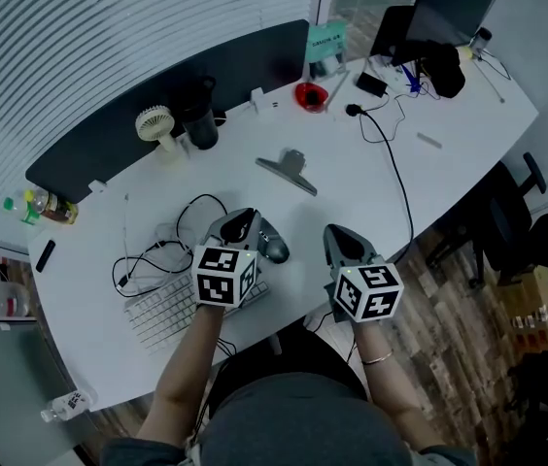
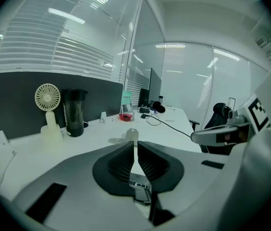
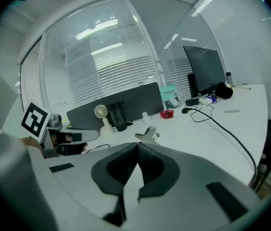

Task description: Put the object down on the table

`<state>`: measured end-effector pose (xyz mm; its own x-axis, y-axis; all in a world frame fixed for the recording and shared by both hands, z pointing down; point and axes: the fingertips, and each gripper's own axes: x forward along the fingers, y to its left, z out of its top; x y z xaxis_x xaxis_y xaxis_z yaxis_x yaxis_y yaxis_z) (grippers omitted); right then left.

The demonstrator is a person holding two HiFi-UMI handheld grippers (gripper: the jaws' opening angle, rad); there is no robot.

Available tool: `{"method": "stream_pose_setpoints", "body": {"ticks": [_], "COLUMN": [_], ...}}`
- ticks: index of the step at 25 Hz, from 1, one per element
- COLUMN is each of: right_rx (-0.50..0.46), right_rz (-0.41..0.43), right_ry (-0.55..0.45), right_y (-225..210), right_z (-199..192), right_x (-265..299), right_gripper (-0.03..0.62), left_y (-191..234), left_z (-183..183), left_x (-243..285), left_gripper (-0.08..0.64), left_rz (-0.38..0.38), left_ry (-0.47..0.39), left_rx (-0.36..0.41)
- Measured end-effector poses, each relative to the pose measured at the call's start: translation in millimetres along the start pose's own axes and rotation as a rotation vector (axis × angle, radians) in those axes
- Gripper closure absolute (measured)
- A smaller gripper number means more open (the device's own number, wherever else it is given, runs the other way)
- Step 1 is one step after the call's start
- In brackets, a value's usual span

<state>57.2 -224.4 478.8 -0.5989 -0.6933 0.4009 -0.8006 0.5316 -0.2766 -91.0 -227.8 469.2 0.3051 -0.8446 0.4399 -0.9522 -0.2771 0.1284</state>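
Observation:
A grey metal clip [image 1: 289,171] lies flat on the white table [image 1: 449,163], with nothing holding it. It also shows ahead of the jaws as the clip [image 2: 128,137] in the left gripper view and the clip [image 3: 147,134] in the right gripper view. My left gripper [image 1: 239,223] hovers near the front edge, above a grey mouse [image 1: 273,249], its jaws shut with nothing between them [image 2: 135,146]. My right gripper [image 1: 342,236] is beside it on the right, also shut and empty [image 3: 138,147]. Both stand well short of the clip.
A white keyboard [image 1: 167,311] and a tangled black cable [image 1: 157,255] lie left of the left gripper. A small fan [image 1: 156,127], a black cup [image 1: 199,124] and a red bowl [image 1: 311,96] line the dark partition [image 1: 157,115]. A monitor [image 1: 429,17] and a long cable [image 1: 400,183] are at the right.

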Motion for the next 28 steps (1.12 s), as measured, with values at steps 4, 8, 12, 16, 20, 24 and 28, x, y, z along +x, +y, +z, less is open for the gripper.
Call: {"method": "stream_pose_setpoints", "body": {"ticks": [4, 8, 12, 16, 20, 24, 28], "right_rx": [-0.011, -0.020, -0.030, -0.046, -0.045, -0.049, -0.056], "right_rz": [-0.002, -0.003, -0.006, -0.016, -0.021, -0.030, -0.037], "right_ry": [-0.011, -0.023, -0.033, -0.036, -0.037, -0.035, -0.033], "right_y": [6.2, 11.0, 15.9, 20.1, 23.0, 23.8, 25.5], "right_z": [1.6, 3.5, 4.6, 3.8, 1.1, -0.5, -1.4], "right_x": [-2.9, -7.7, -11.9, -14.7, -18.5, -22.3, -25.4], "right_gripper": [0.587, 0.588, 0.589, 0.591, 0.591, 0.589, 0.589], "left_y": [4.4, 6.0, 8.1, 6.9, 3.4, 2.1, 3.5], "left_z": [-12.4, -20.5, -22.7, -20.6, -20.7, -21.0, -19.9], "left_x": [-11.7, -21.9, -29.2, -33.4, -35.8, -37.4, -39.3], "left_gripper": [0.528, 0.531, 0.531, 0.531, 0.531, 0.531, 0.531], "left_rz": [0.003, 0.010, 0.014, 0.010, -0.001, -0.008, -0.010], "left_ry": [0.009, 0.011, 0.008, -0.002, -0.004, -0.007, -0.011], "left_rx": [-0.017, -0.022, -0.025, -0.025, -0.021, -0.022, -0.029]}}
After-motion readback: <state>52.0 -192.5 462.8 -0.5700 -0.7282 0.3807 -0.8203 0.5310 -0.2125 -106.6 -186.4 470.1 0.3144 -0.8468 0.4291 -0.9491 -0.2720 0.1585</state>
